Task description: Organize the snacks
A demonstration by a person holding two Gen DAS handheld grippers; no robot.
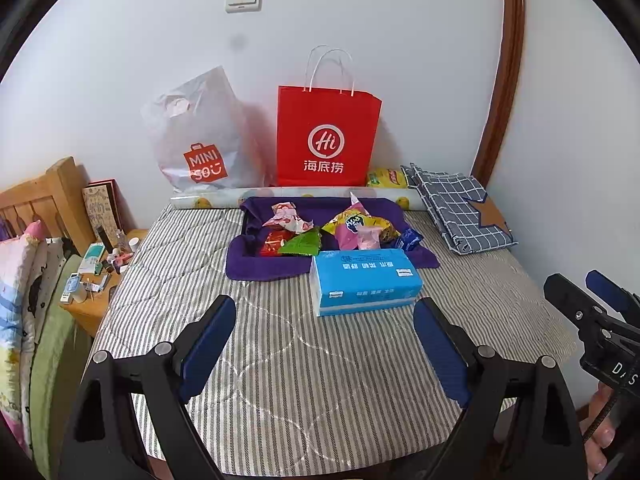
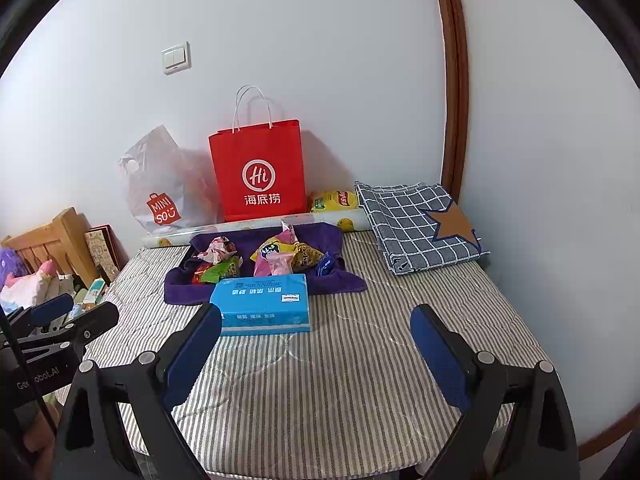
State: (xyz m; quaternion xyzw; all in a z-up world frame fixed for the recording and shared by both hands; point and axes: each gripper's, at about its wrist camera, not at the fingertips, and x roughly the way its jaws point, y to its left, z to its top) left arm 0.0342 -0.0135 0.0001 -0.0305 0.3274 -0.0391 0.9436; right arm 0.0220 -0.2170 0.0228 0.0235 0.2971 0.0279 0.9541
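Observation:
Several snack packets [image 1: 316, 228] [image 2: 260, 256] lie in a heap on a purple towel [image 1: 264, 268] [image 2: 184, 292] at the far side of a striped mattress. A blue tissue box [image 1: 366, 280] [image 2: 262, 304] sits just in front of them. My left gripper [image 1: 325, 306] hovers open over the mattress, short of the box, with nothing between its blue pads. My right gripper [image 2: 316, 314] is open and empty too, to the right of the box. Each gripper shows at the edge of the other's view: the right gripper [image 1: 580, 284] and the left gripper [image 2: 80, 312].
Against the wall stand a red paper bag [image 1: 328, 136] [image 2: 260, 172] and a white plastic shopping bag [image 1: 200, 136] [image 2: 160, 184], with a yellow packet [image 1: 386, 178] [image 2: 336, 200] beside them. A folded checked cloth [image 1: 460, 212] [image 2: 416, 224] lies at the right. A cluttered wooden bedside table [image 1: 100, 276] stands at the left.

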